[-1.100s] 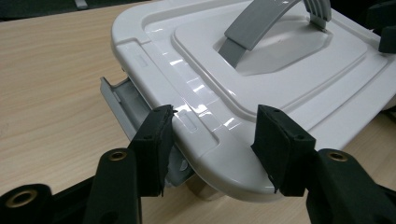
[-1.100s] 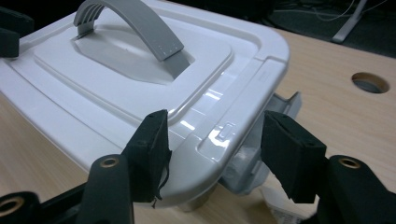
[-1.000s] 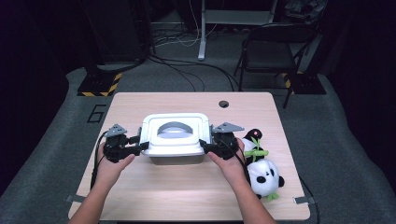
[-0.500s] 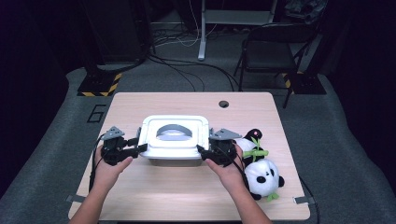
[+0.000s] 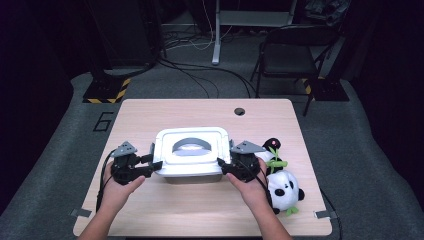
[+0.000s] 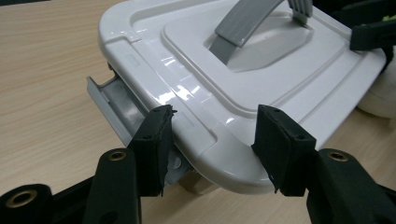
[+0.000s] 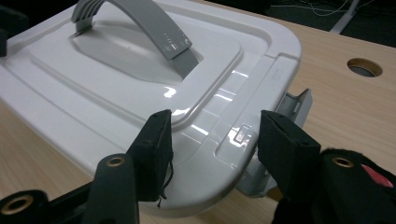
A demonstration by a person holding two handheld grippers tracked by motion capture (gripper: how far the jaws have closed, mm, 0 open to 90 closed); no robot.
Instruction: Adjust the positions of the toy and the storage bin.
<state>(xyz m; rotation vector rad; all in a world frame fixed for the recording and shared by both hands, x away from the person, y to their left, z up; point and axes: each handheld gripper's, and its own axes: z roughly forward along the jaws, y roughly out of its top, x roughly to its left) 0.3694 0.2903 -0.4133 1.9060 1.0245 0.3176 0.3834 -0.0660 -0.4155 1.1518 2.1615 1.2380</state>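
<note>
Flanking white box: left gripper, right gripper level, fingers clamping lid edges.

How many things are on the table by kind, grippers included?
White lidded box: 1
Panda plush toys: 2, a large one and a small one
Grippers: 2, left gripper and right gripper
Total: 5
</note>
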